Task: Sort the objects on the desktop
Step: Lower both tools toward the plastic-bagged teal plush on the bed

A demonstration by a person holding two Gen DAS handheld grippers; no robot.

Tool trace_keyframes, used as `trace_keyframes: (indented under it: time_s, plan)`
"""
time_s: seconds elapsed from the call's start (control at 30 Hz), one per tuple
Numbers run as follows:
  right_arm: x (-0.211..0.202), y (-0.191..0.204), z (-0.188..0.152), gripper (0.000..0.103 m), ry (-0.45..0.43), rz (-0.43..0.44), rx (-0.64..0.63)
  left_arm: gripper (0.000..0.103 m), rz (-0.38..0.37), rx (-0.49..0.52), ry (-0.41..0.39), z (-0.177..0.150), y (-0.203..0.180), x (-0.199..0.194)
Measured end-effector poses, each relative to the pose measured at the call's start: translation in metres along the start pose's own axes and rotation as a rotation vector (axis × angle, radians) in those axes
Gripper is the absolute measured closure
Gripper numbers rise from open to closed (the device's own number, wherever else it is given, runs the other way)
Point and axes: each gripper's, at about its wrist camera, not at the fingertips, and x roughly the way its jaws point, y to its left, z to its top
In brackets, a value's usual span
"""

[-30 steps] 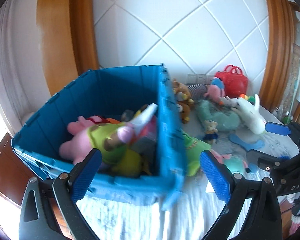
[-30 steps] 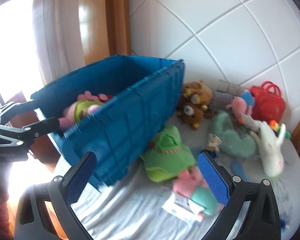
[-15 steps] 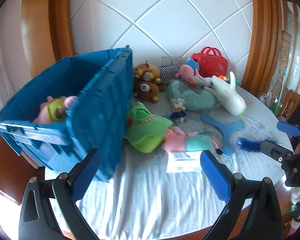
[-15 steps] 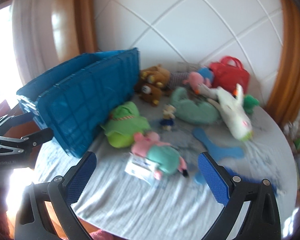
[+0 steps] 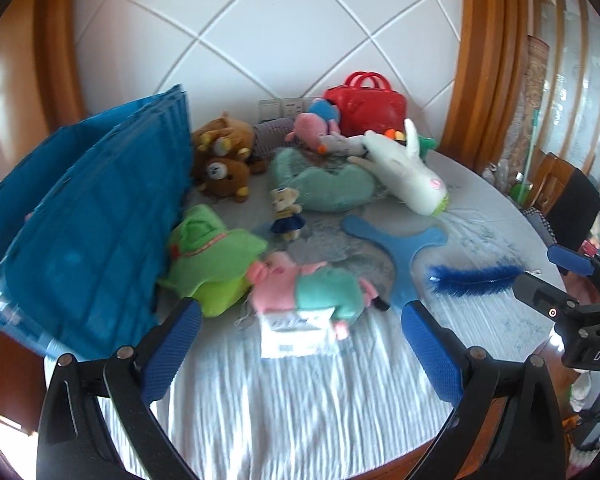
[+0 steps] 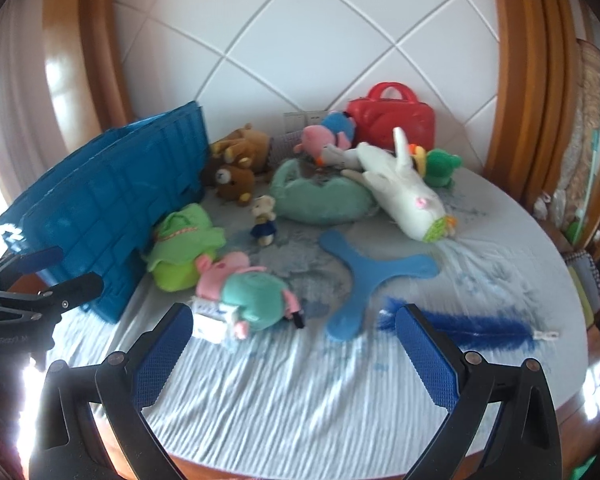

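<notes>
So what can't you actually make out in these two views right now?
- Inside of the blue crate: hidden in both views by its own side wall.
- Printing on the white tag by the pink pig plush: blurred, too small.
- Grey striped item behind the brown bears: mostly covered by them, unidentifiable.
- Green plush: largely hidden by the white rabbit.

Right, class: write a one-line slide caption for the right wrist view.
Open right claw hovers over plush toys beside a blue crate.
</notes>
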Motion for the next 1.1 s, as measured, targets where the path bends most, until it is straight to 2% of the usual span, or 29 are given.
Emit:
trace_keyframes:
  time_s: [0.37, 0.53, 0.67, 0.97, 1.1]
  plan:
    - [0.044, -0.055, 0.034, 0.0, 0.037, -0.128, 0.064, 0.001, -0.095, 0.024, 0.027, 0.055, -0.015, 0.083]
    - [0.057, -0.089, 0.043, 0.0, 0.068, -0.169, 0.093, 0.001, -0.129, 0.028, 0.08, 0.071, -0.037, 0.118]
    - [0.066, -0.121, 0.057, 0.0, 0.071, -0.18, 0.094, 0.001, -0.125, 0.017, 0.082, 0.086, -0.061, 0.14]
    - [0.127, -0.211, 0.09, 0.0, 0.118, -0.066, -0.001, 0.001, 0.005, -0.089, 0.073, 0.136, -0.128, 0.191]
    - [0.16, -0.245, 0.106, 0.0, 0.147, -0.013, -0.01, 0.001, 0.055, -0.108, 0.095, 0.158, -0.149, 0.217]
